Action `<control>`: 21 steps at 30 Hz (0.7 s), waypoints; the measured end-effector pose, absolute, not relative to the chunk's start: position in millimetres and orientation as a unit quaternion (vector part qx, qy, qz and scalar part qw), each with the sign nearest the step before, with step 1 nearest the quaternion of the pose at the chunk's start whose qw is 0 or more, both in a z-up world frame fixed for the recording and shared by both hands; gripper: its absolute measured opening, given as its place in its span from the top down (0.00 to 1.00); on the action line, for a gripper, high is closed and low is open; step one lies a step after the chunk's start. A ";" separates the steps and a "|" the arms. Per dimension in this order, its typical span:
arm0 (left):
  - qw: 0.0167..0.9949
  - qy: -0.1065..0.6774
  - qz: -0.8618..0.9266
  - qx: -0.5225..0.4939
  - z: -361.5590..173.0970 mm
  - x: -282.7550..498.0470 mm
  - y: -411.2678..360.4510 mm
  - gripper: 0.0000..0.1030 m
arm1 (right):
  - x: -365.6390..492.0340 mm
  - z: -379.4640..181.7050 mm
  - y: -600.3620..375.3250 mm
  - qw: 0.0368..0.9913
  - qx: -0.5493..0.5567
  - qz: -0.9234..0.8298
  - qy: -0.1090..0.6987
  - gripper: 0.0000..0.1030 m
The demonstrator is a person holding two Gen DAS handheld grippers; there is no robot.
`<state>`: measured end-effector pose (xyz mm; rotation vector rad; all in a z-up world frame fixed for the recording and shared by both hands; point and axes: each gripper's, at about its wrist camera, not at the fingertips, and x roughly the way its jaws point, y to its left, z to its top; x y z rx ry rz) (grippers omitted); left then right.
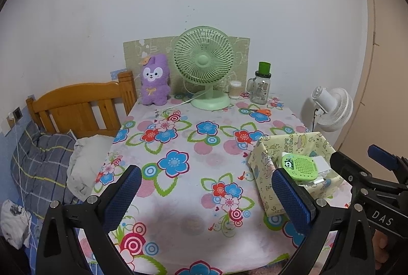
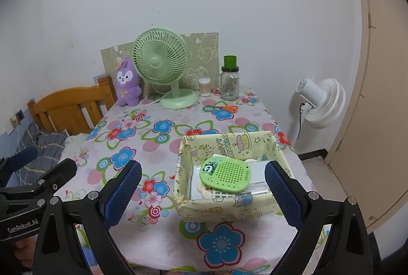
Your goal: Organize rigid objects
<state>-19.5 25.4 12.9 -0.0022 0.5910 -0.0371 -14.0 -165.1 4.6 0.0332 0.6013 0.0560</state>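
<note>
tablecloth (image 2: 178,122): we see white with blue, red and pink flowers
box (image 2: 244,145): pale yellow, cartoon print
gadget (image 2: 225,174): bright green, panda picture
desk fan (image 2: 160,58): mint green
plush toy (image 2: 127,83): purple, white face
scissors (image 2: 225,108): orange handles
finger pads (image 2: 125,191): we note blue

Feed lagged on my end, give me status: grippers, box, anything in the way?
Left gripper and right gripper open, empty. Green panda device lies on top in yellow box. Orange scissors loose by the jar.

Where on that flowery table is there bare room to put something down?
The broad middle of the tablecloth, between the green fan and the near edge, left of the yellow box. The back row and the box are crowded.
</note>
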 end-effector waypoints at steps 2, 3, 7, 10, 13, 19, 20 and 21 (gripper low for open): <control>0.957 0.290 -0.018 -0.001 13.2 -19.3 25.4 0.00 | -14.0 4.6 -165.0 0.955 0.017 0.028 0.295 0.04; 0.957 0.290 -0.018 -0.001 13.0 -19.3 24.9 0.00 | -14.2 4.6 -164.5 0.955 0.016 0.028 0.295 0.04; 0.957 0.290 -0.020 -0.001 13.3 -19.4 24.7 0.00 | -14.5 5.0 -163.9 0.955 0.017 0.028 0.293 0.04; 0.958 0.287 -0.021 0.002 13.6 -19.1 23.5 0.00 | -14.9 5.7 -163.3 0.956 0.017 0.026 0.291 0.04; 0.958 0.284 -0.025 0.003 13.7 -18.9 22.7 0.00 | -16.3 6.4 -162.8 0.957 0.017 0.024 0.290 0.04; 0.959 0.283 -0.030 0.004 14.0 -17.3 22.8 0.00 | -15.5 7.2 -162.6 0.957 0.018 0.019 0.288 0.04; 0.958 0.284 -0.030 0.003 13.9 -17.2 22.8 0.00 | -15.1 7.0 -162.3 0.957 0.018 0.018 0.289 0.04; 0.958 0.284 -0.031 0.003 14.0 -17.1 22.9 0.00 | -14.6 7.0 -162.4 0.957 0.018 0.018 0.289 0.04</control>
